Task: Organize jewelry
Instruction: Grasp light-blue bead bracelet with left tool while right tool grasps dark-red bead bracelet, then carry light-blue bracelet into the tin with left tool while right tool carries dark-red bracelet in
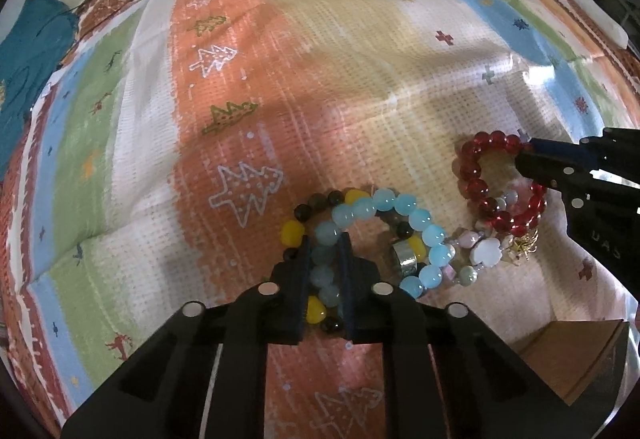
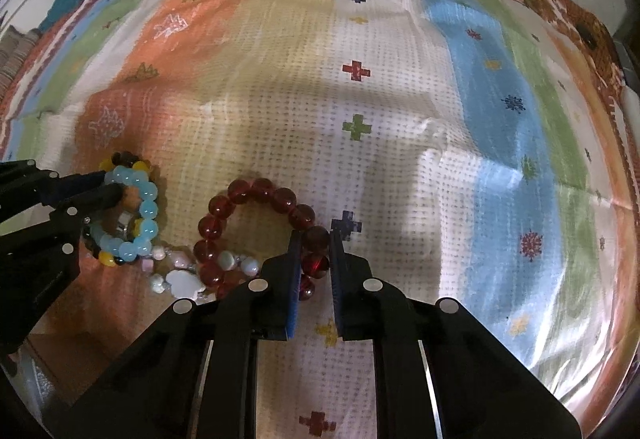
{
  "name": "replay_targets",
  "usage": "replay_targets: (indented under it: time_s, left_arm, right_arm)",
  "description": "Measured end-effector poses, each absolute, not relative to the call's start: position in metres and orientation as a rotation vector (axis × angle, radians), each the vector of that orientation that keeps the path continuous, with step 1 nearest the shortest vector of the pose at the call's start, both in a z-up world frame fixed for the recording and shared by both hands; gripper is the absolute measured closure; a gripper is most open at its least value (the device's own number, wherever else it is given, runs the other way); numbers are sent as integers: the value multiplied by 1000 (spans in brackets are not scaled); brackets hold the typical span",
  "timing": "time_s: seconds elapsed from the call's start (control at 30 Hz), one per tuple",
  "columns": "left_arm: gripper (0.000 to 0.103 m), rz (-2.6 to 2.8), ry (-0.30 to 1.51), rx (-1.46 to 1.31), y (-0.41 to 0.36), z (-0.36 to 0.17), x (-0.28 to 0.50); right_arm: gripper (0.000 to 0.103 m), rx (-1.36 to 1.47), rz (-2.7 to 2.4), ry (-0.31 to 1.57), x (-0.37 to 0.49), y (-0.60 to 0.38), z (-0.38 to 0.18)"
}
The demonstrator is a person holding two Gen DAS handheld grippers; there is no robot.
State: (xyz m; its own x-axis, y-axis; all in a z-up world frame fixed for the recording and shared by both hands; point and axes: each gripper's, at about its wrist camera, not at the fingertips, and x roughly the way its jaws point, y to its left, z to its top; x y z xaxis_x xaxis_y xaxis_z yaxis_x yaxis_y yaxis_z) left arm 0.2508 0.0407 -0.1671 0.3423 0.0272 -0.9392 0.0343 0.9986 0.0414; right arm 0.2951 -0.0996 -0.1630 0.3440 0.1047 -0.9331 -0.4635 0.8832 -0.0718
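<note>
Home setting, likely a table: colourful patterned tablecloth with trees and crosses, teal cloth at its far edge, beaded bracelets on it.

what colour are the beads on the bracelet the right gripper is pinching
Dark translucent red. The red bead bracelet shows best in the right wrist view, between the right gripper fingers.

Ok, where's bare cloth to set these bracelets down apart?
Free: the white and blue stripes right of the red bracelet, and the orange stripe beyond the blue bracelet. Crowded: the gap between them, with the pastel bracelet and the yellow-and-dark one under the blue.
</note>
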Motion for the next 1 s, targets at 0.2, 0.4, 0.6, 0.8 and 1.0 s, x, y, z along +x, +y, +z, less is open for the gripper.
replay_targets:
  time_s: [0.2,0.4,0.6,0.8,1.0]
  left_arm:
    - [93,-6,1193,24,38,-149,243]
    - [93,-13,1156,27,32,-130,232]
    - [92,-26,1120,20,26,-109,221]
    - [92,8,1109,-12,29,-93,212]
    - [92,34,1106,-44,34,-83,201]
  right_arm:
    - [89,-352,396,1129,286,-101,-144]
    - [89,-344,404,1116,276,-104,-135]
    - [89,-323,409,1092,266,-106,-123]
    - [89,-346,425,1064,252,-107,-110]
    - [89,-340,419,1059,246,-111,-106]
